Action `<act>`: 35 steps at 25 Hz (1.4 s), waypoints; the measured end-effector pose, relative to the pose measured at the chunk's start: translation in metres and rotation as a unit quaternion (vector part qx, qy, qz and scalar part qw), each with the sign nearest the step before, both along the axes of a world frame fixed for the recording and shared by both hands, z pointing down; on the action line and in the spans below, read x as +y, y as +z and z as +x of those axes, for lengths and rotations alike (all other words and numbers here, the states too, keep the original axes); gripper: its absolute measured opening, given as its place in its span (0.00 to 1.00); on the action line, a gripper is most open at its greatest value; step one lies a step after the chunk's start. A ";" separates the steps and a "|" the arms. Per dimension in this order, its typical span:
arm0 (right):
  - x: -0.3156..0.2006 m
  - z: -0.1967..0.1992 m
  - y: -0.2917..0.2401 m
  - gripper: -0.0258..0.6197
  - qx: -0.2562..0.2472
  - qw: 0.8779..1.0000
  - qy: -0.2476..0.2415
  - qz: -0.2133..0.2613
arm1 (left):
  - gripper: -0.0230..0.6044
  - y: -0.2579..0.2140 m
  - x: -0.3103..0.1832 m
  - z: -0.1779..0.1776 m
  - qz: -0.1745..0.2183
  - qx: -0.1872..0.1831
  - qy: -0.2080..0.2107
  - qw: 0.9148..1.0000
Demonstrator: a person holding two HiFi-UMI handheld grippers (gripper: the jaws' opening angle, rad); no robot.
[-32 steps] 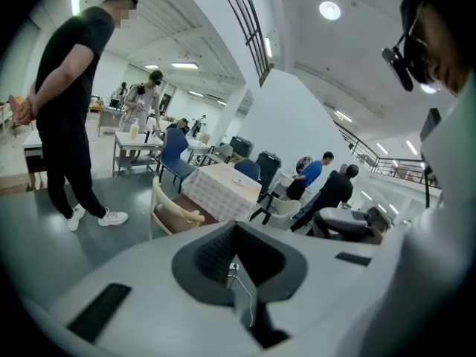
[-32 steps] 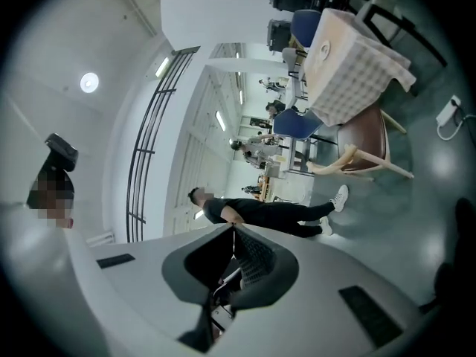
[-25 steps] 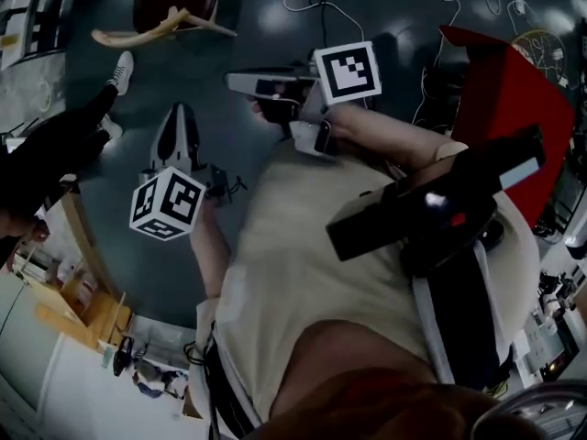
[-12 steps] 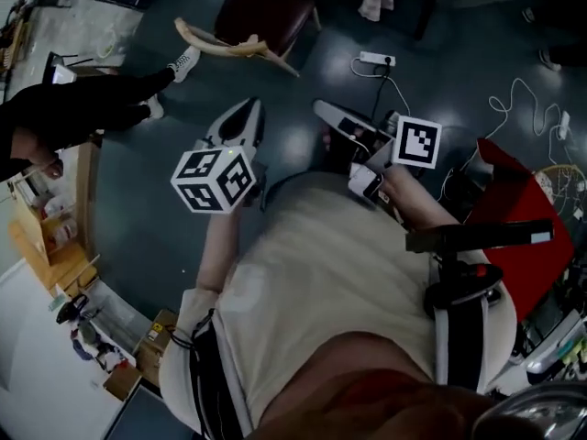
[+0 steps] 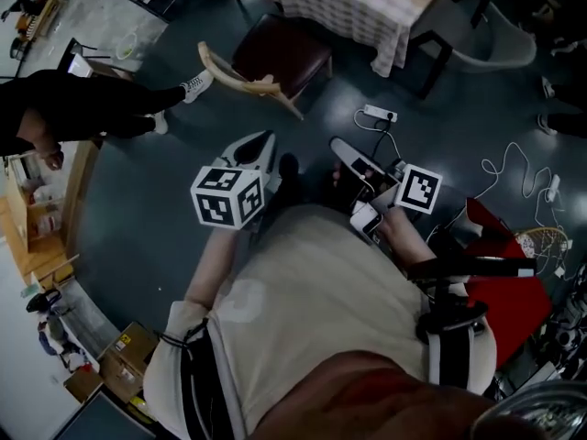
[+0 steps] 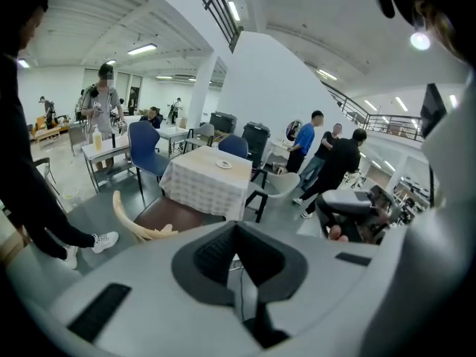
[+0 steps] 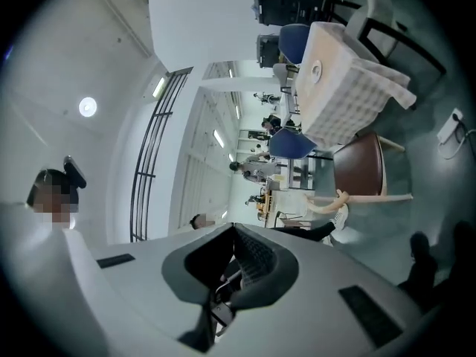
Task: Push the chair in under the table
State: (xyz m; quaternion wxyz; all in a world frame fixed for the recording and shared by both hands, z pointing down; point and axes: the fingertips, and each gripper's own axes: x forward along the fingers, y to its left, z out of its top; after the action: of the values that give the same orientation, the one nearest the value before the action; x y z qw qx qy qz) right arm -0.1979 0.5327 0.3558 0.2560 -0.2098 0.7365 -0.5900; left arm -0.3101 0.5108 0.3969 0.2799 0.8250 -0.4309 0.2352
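The chair has a dark brown seat (image 5: 280, 53) and a curved pale wooden backrest (image 5: 229, 73). It stands pulled out from the table with the checked cloth (image 5: 367, 3), backrest toward me. My left gripper (image 5: 260, 143) is shut and empty, a short way from the backrest. To its right my right gripper (image 5: 341, 148) is shut and empty too, over bare floor. In the left gripper view the chair (image 6: 167, 213) and the table (image 6: 208, 181) lie beyond the closed left gripper (image 6: 236, 227). The right gripper view is rolled sideways, with the chair (image 7: 364, 166) beyond the closed right gripper (image 7: 234, 233).
A white power strip (image 5: 376, 113) with its cable lies on the floor right of the chair. A person in black with a white sneaker (image 5: 188, 85) stands at the left. A white chair (image 5: 491, 49) sits by the table's right side. A red object (image 5: 504, 287) is at my right.
The head view has swung so that the table has come into view at the top. The chair now lies closer to both grippers. Both grippers stay shut and empty.
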 end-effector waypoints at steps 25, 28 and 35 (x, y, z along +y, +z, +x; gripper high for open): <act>-0.129 -0.127 0.000 0.06 0.096 0.995 -0.016 -0.025 | 0.05 0.018 -0.150 -0.135 -0.010 0.053 -0.015 0.998; -0.141 -0.139 0.002 0.06 0.104 0.994 -0.012 -0.031 | 0.05 0.031 -0.159 -0.151 -0.035 0.068 -0.031 0.997; -0.161 -0.145 0.003 0.06 0.118 0.992 0.003 -0.041 | 0.05 0.062 -0.186 -0.173 -0.062 0.053 -0.045 0.996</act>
State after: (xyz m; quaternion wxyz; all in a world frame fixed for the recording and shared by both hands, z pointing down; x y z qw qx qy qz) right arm -0.3434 0.3712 0.3591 0.1607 -0.2904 0.7360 -0.5901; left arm -0.4828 0.3252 0.4585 0.3633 0.7969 -0.4372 0.2045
